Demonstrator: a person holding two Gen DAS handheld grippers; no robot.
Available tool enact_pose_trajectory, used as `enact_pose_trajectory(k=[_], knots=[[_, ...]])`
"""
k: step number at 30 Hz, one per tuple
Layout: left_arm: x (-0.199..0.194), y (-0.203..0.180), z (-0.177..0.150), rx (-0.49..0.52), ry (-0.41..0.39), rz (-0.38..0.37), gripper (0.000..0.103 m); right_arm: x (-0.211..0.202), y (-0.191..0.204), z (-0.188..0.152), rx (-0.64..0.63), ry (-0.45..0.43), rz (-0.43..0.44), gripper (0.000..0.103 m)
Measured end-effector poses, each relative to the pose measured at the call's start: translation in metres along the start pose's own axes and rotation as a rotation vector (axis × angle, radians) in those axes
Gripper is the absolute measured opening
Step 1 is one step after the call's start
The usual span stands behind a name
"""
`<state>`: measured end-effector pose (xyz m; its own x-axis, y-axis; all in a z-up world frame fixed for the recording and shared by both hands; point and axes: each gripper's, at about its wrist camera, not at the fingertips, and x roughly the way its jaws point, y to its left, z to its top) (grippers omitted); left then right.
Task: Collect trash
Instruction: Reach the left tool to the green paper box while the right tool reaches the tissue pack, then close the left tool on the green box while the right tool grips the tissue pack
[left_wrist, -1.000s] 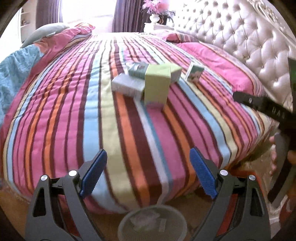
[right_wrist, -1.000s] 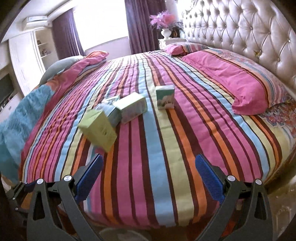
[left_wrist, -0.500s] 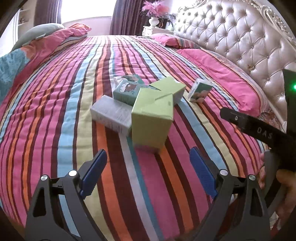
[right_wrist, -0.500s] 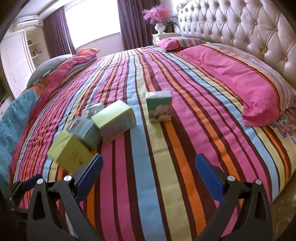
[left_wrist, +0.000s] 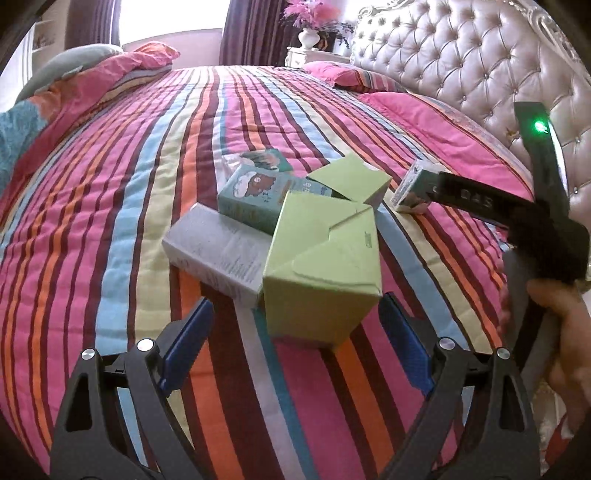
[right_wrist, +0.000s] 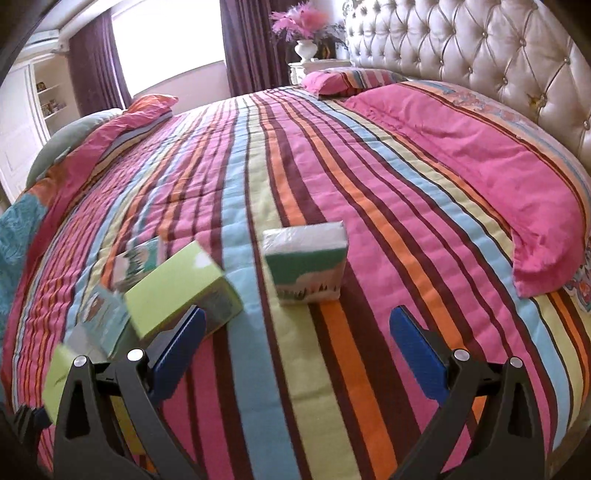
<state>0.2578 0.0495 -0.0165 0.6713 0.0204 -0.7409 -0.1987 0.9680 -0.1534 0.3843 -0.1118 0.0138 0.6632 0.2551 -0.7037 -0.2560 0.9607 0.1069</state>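
Bedroom; a large bed under a striped quilt (right_wrist: 332, 177), tufted headboard (right_wrist: 480, 48) behind, pink pillow (right_wrist: 461, 155) at 2 o'clock in the right wrist view. Left gripper (left_wrist: 295, 343): jaws stand wide apart, nothing between the pads; blue pads flank empty quilt just short of the nearest item. Directly ahead at 12 o'clock, very near, the big green carton (left_wrist: 325, 273) stands tilted on one corner edge, leaning on the grey box (left_wrist: 218, 247) at 10 o'clock. Beyond those, a teal printed box (left_wrist: 258, 195) and a second green box (left_wrist: 351, 181) rest against each other, so the trash forms one loose heap. Judgement: the wide opening suits the carton's breadth, which looks close to the full jaw span. Right gripper (right_wrist: 295, 347): jaws likewise apart and empty; the tissue pack (right_wrist: 306, 266) lies flat and alone at 12 o'clock, near but not touched. The heap sits at 9 to 10 o'clock there, blurred. In the left view the right tool's black body partly hides that pack, with the person's hand (left_wrist: 561, 332) at 4 o'clock. Judgement: each hand is lined up on its own piece, nothing collected yet; no bin visible.
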Motion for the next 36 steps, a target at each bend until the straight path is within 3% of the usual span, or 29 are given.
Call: enact_pose_trajectory(k=[7,15,17,19,22,36], knots=[[0.009,0.001,0.008,-0.026,0.000,0.012,0.088,0.027,-0.003,0.012,-0.018,0.025,-0.037,0.096],[0.012,0.000,0.012,-0.028,-0.014,0.002,0.088,0.046,-0.008,0.016,0.009,0.064,-0.018,0.094],[0.014,-0.003,0.012,-0.013,-0.005,0.001,0.077,0.051,-0.010,0.016,0.027,0.083,0.007,0.079],[0.018,-0.005,0.010,-0.003,0.014,-0.006,0.055,0.056,-0.010,0.017,0.037,0.109,0.041,0.071],[0.017,-0.009,0.009,0.013,0.010,0.001,0.050,0.060,-0.009,0.017,0.039,0.145,0.084,0.050],[0.000,-0.008,-0.001,-0.042,0.016,-0.076,0.049,0.001,-0.015,-0.009,-0.011,0.088,0.144,0.049]])
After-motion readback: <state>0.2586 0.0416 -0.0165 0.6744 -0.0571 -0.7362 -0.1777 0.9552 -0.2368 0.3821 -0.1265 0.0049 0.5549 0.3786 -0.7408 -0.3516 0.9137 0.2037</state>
